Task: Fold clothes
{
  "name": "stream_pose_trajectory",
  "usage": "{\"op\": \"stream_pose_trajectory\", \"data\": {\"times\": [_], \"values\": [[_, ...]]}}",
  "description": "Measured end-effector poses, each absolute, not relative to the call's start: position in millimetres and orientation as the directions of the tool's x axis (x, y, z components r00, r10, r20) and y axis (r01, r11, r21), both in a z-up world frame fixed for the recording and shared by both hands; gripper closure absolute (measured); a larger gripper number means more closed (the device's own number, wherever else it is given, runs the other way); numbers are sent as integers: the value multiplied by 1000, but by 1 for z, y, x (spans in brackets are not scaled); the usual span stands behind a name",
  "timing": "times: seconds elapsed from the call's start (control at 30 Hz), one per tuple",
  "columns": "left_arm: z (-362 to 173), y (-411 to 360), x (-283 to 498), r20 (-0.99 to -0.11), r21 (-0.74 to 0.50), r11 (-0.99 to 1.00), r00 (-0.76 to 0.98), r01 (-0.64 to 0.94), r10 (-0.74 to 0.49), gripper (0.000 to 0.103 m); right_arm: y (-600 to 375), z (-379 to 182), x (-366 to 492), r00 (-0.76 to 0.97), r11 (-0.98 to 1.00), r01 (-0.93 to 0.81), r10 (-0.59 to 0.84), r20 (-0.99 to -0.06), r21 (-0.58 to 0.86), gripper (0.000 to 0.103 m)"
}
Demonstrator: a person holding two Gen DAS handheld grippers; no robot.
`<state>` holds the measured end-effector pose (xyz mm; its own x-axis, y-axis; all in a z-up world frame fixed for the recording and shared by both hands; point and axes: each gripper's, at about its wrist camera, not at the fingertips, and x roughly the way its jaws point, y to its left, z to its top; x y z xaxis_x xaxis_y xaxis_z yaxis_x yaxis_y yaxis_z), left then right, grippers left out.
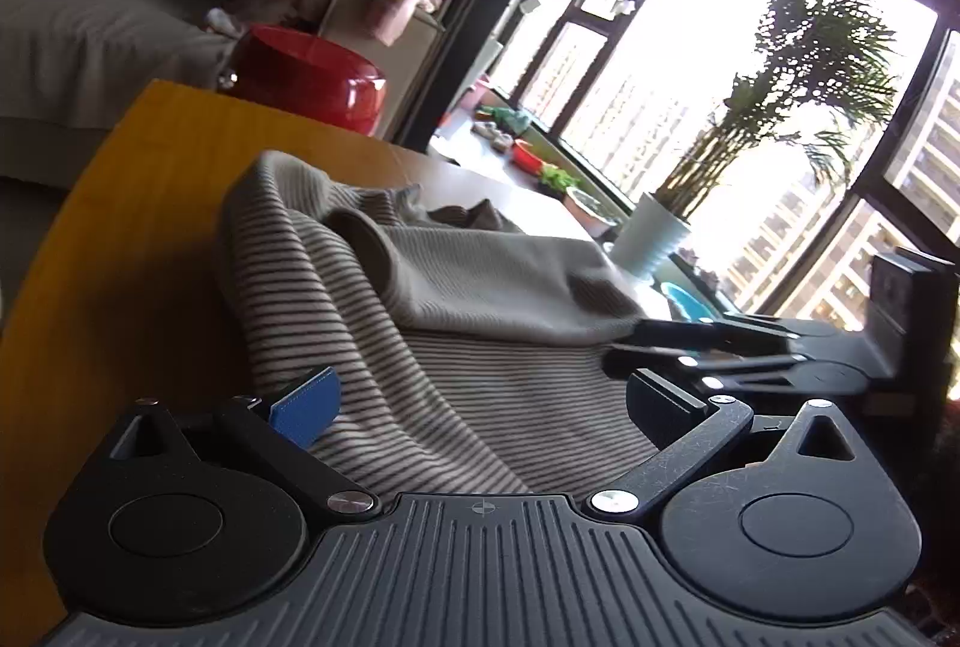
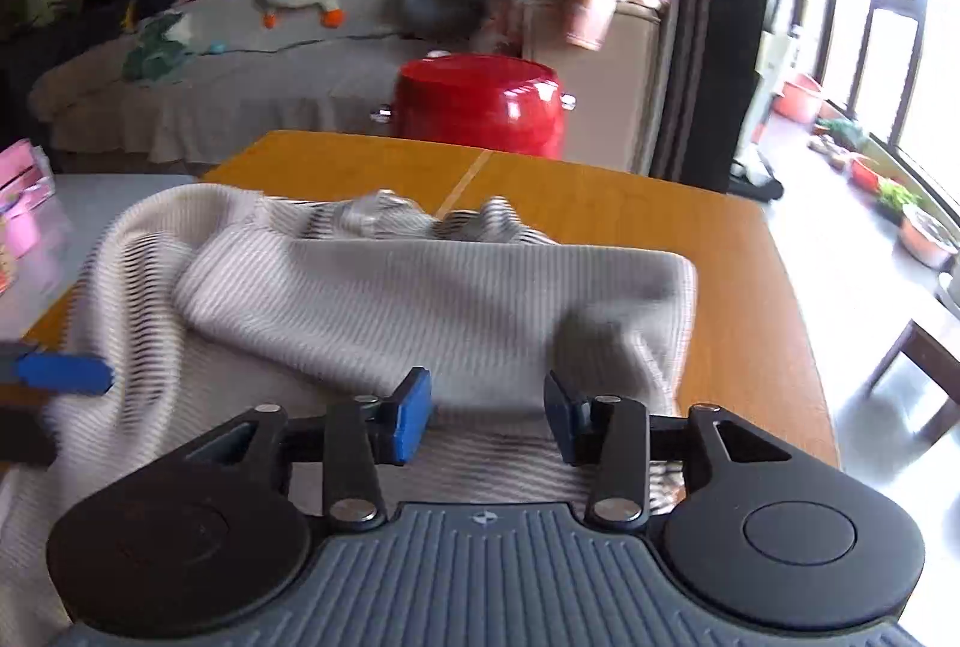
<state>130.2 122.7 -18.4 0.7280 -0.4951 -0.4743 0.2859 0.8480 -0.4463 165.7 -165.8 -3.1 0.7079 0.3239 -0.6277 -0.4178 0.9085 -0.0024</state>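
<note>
Here, both tools (image 1: pixel 483 404) (image 2: pixel 487 422) agape over striped garment (image 2: pixel 384 299)

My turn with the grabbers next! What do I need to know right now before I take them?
Left gripper: open, holding nothing, low over the near edge of the striped sweater.
Right gripper: open, also holding nothing, at the sweater's near hem.
The sweater lies on the wooden table, bunched up, with one part already flopped over the body. The collar end, farthest away, is crumpled.
Done: a rough first fold at most.
Left: smooth it flat, tuck in the sides, then fold it into a neat stack.
</note>
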Motion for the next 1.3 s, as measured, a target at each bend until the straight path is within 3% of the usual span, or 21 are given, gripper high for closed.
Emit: {"op": "stream_pose_trajectory", "data": {"times": [0.03, 0.23, 0.5, 0.57, 0.6, 0.63, 0.83, 0.93, 1.0, 1.1, 1.3], "values": [[-14, 129, 128, -477, -436, 862, 746, 258, -465, 0, -160, 2, 150, 689, 879, -476, 372, -622, -2, 46], [9, 161, 120, -452, -437, 886, 814, 156, -366, 0, -109, 19, 64, 590, 634, -746, 491, -641, -201, 46], [31, 175, 109, -405, -422, 897, 857, 135, -319, 0, -57, -14, 16, 516, 333, -856, 495, -699, -396, 46], [34, 181, 106, -393, -423, 898, 869, 119, -300, 0, -45, -19, 19, 548, 326, -837, 498, -673, -440, 54], [36, 185, 105, -386, -424, 899, 876, 110, -289, 0, -39, -17, 24, 553, 341, -833, 498, -668, -435, 84], [38, 189, 103, -377, -425, 900, 885, 98, -274, 0, -37, -3, 34, 567, 377, -823, 517, -642, -424, 99], [49, 208, 92, -342, -436, 898, 911, 63, -230, 0, -34, 108, 104, 670, 607, -739, 614, -417, -293, 100], [45, 200, 96, -356, -441, 894, 899, 79, -255, 0, -69, 183, 144, 730, 733, -672, 633, -258, -103, 100], [38, 188, 101, -378, -428, 897, 881, 106, -284, 0, -91, 200, 162, 768, 779, -625, 601, -221, -51, 100], [29, 169, 108, -413, -405, 902, 851, 148, -325, 0, -127, 202, 186, 804, 828, -560, 553, -219, 33, 100], [12, 135, 118, -477, -369, 908, 799, 198, -367, 0, -196, 137, 227, 828, 895, -413, 446, -341, 168, 100]]}}
